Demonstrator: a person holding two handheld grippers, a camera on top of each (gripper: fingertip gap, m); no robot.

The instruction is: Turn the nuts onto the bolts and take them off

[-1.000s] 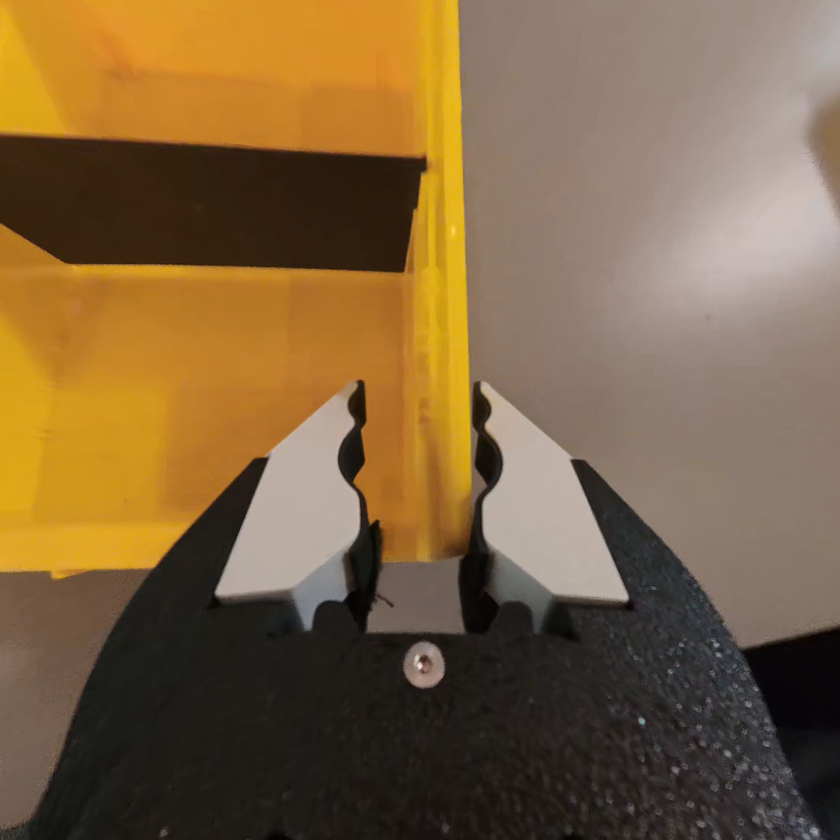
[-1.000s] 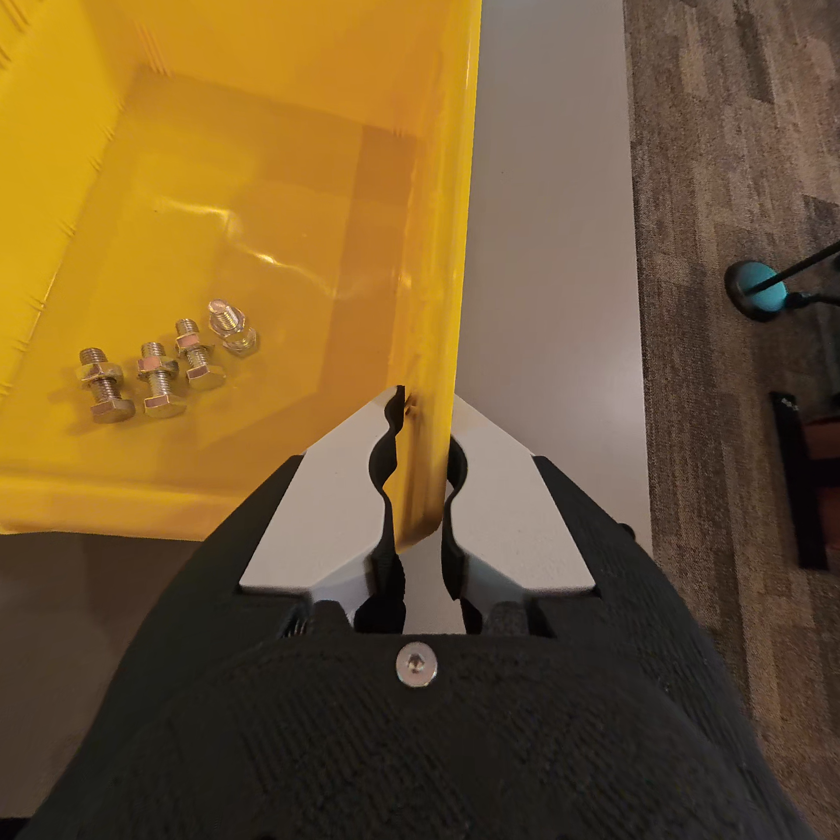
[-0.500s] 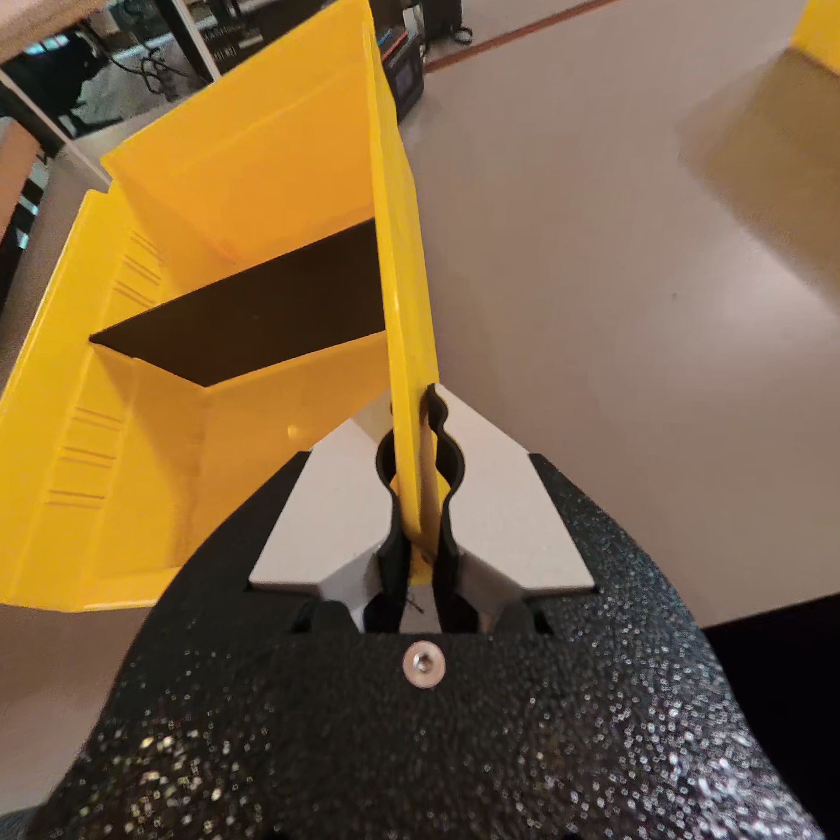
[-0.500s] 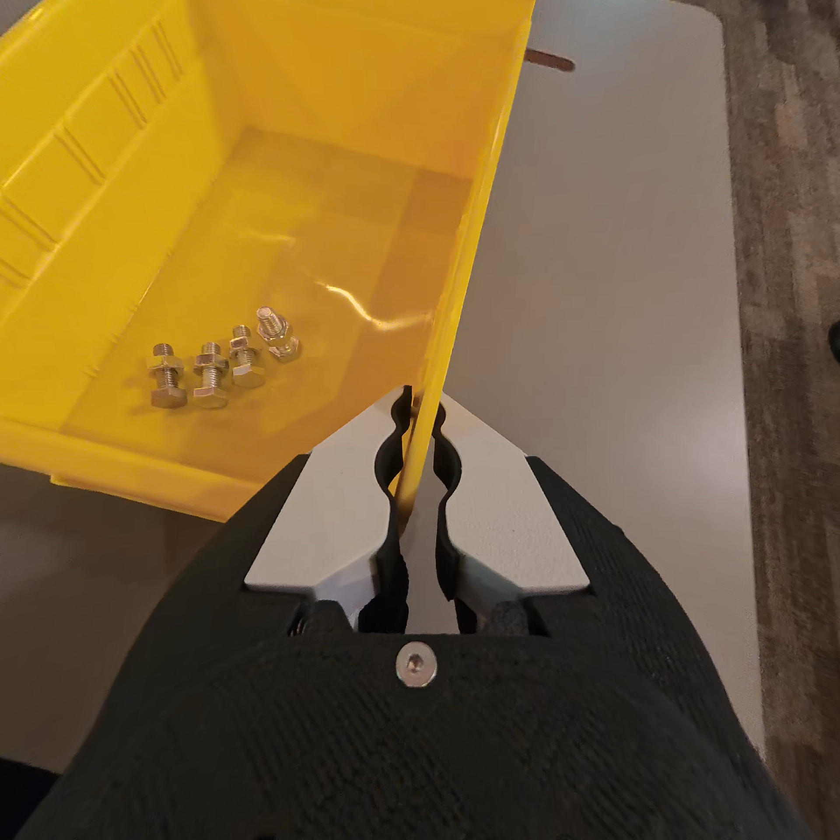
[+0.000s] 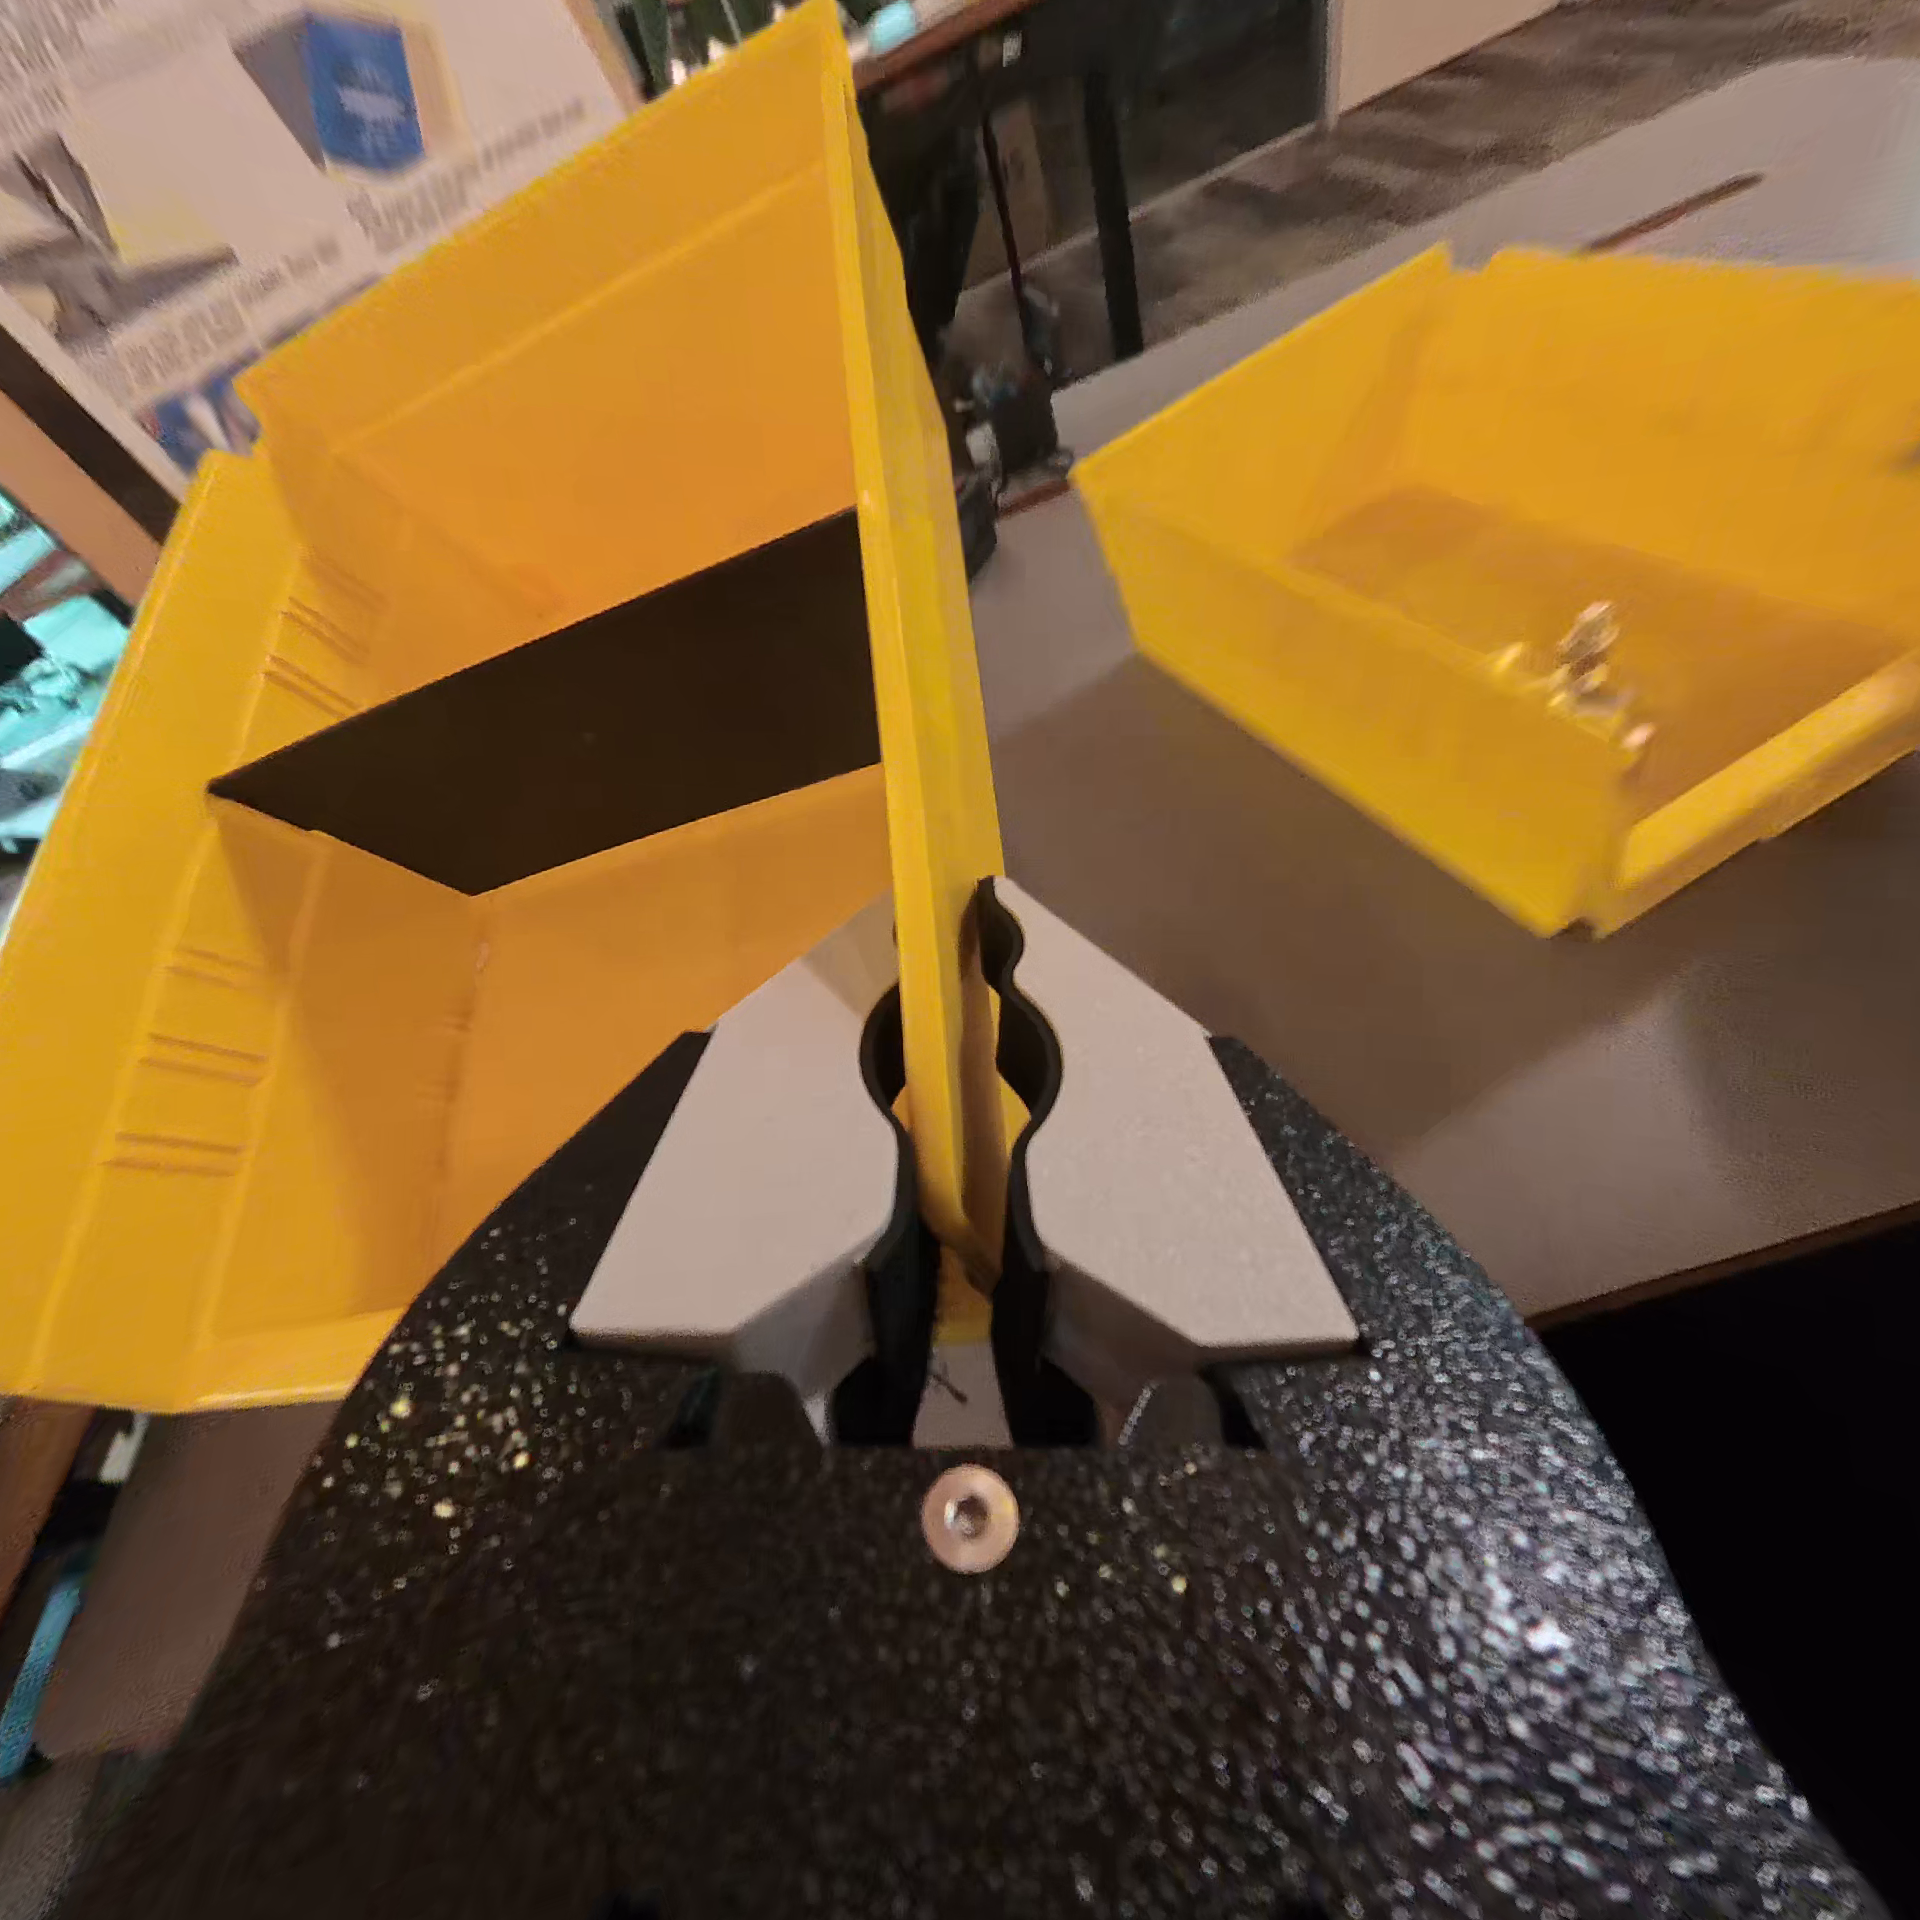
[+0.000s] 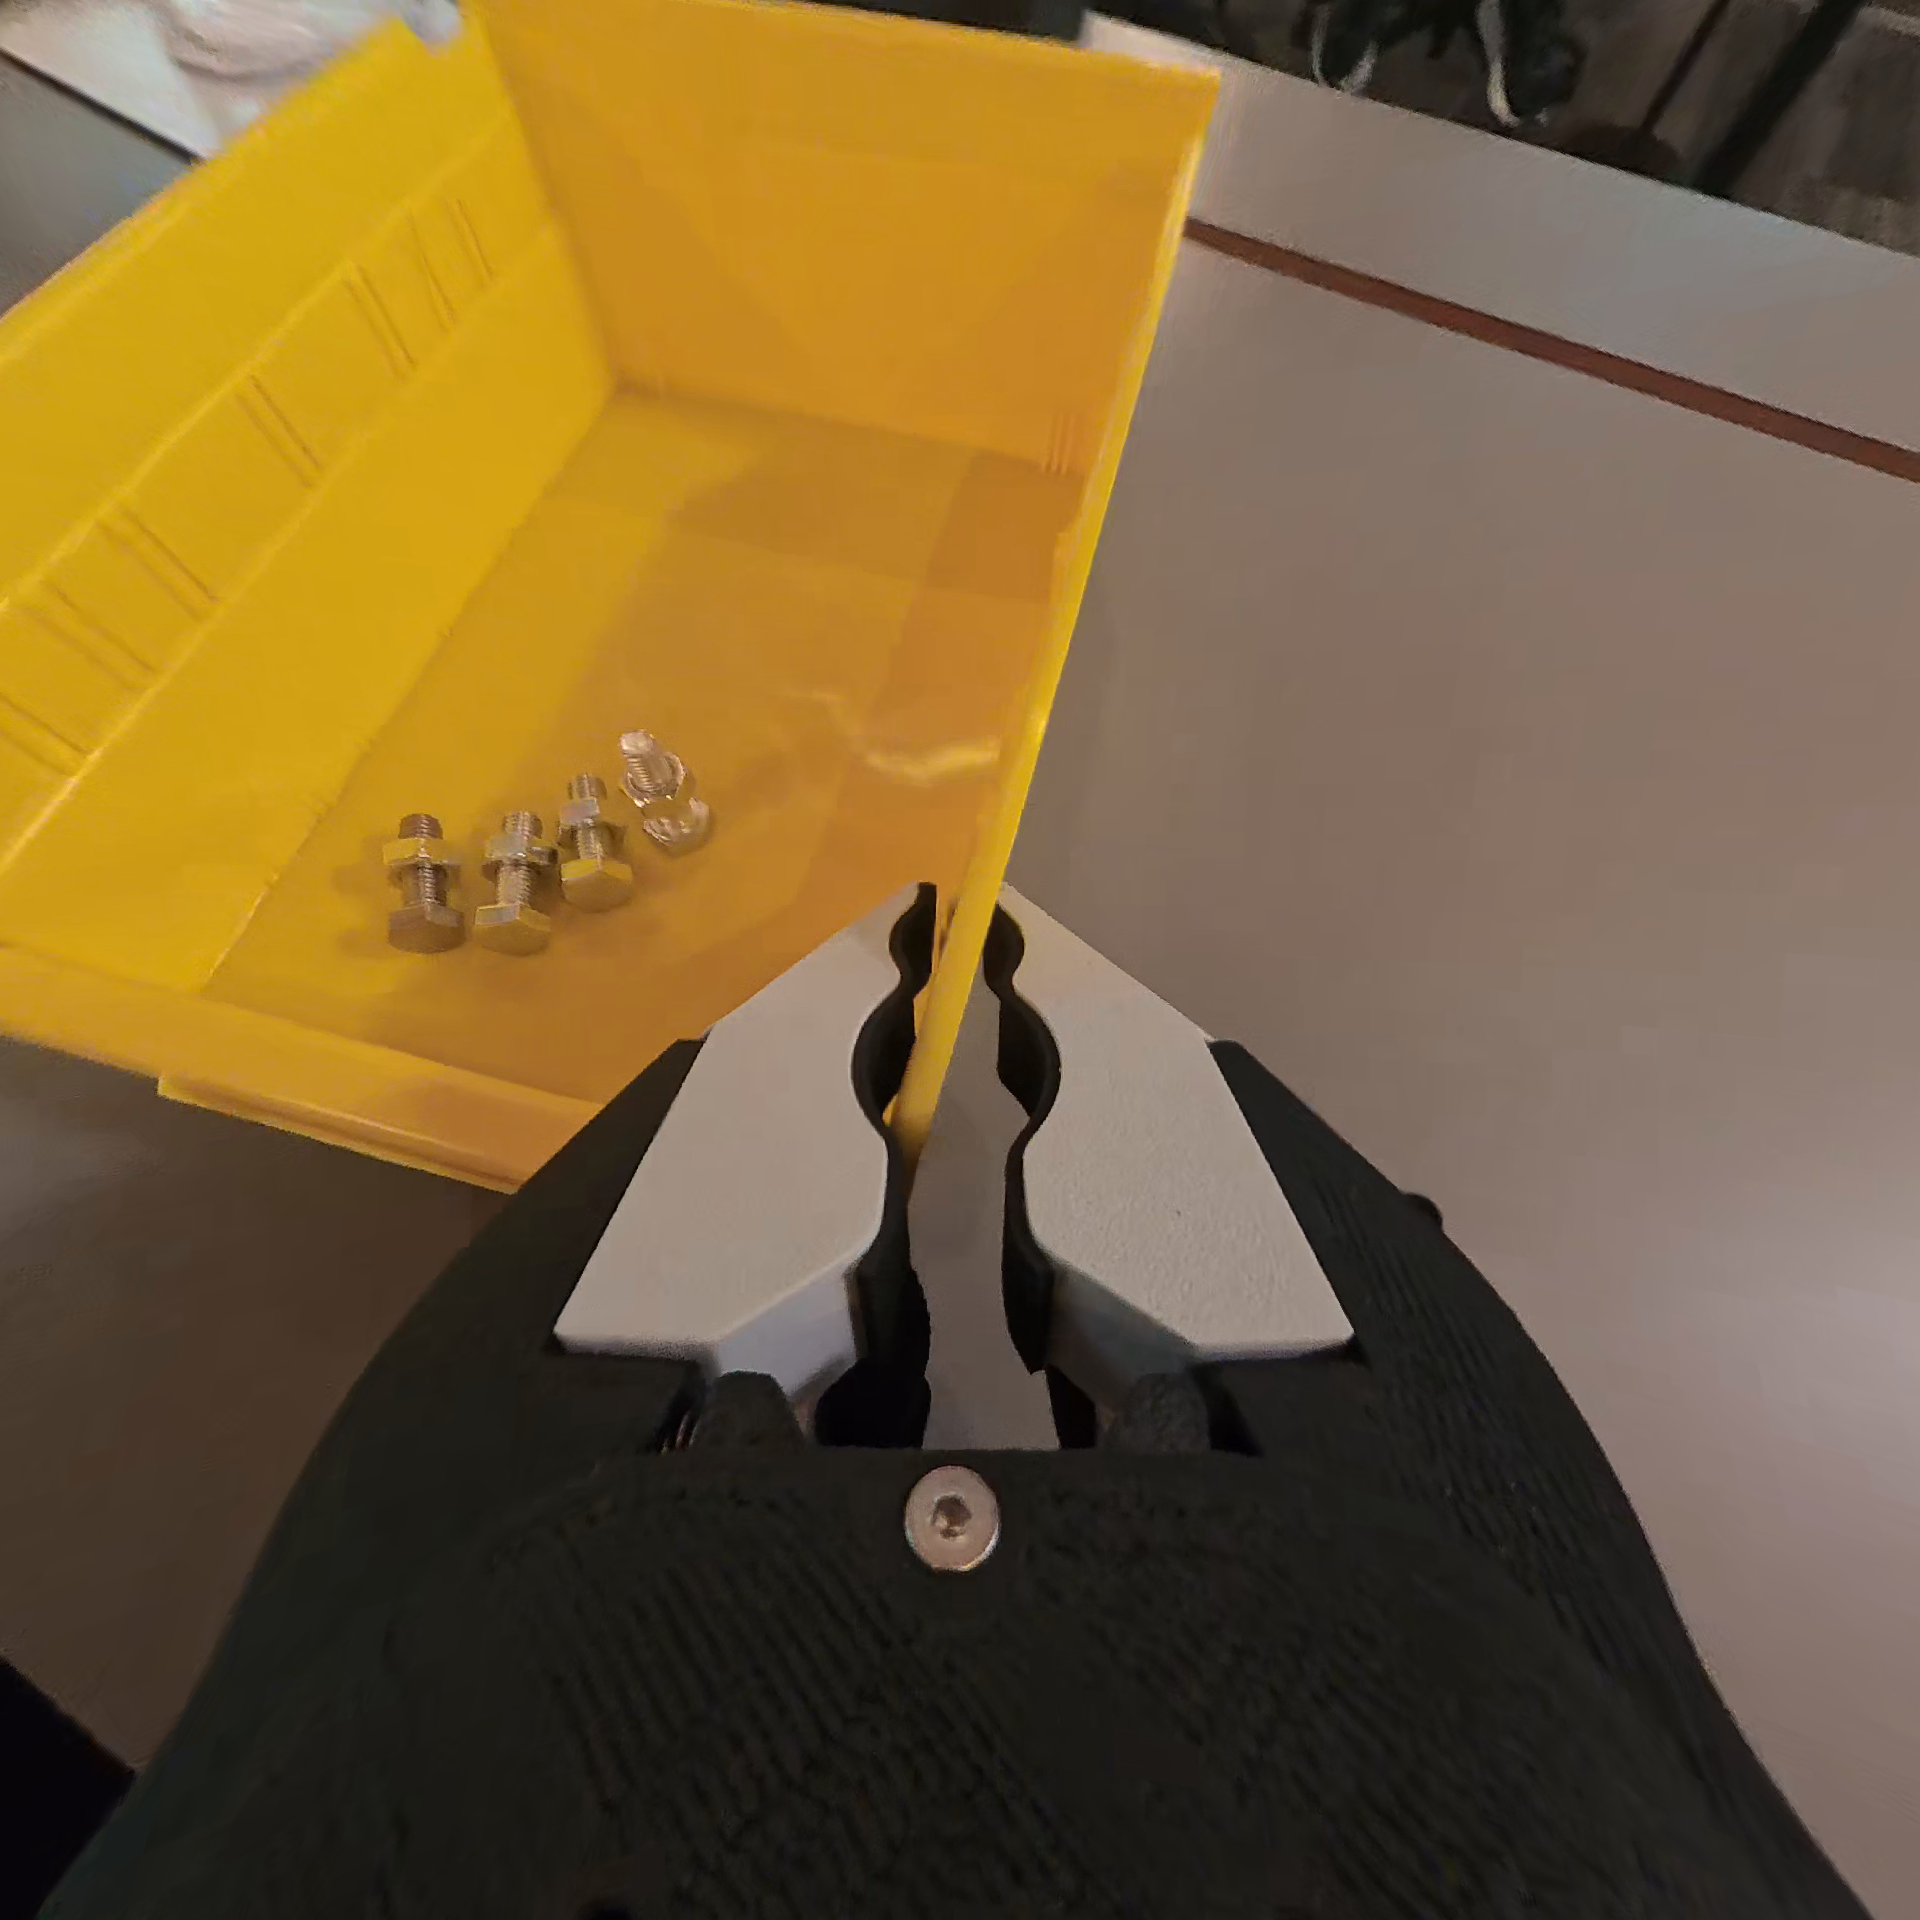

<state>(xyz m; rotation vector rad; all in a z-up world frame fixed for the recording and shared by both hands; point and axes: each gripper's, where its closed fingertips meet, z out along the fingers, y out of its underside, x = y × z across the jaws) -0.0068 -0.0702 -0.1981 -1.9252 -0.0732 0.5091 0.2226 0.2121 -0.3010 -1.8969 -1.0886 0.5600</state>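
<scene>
On the grey table [image 6: 1455, 831], both yellow bins now look more tilted than a second ago. The left gripper [image 5: 951, 1081] is closed on the right wall of the divided bin [image 5: 436, 1039]. The right gripper [image 6: 951, 1039] sits narrowly around the right wall of the second bin [image 6: 810, 281]; whether it pinches the wall I cannot tell. Four bolts with nuts [image 6: 540, 842] lie near its front left.

Four bolts [image 6: 540, 847] lie in the bin [image 6: 831, 260] on the table [image 6: 1507, 727].

An office or lab workroom — a plain grey table [image 6: 1455, 727] carries yellow parts bins [image 5: 1507, 436], carpet [image 5: 1558, 135] lies beyond the left hand-held gripper [image 5: 951, 1049], and a printed poster [image 5: 260, 156] stands up ahead — left of it.
</scene>
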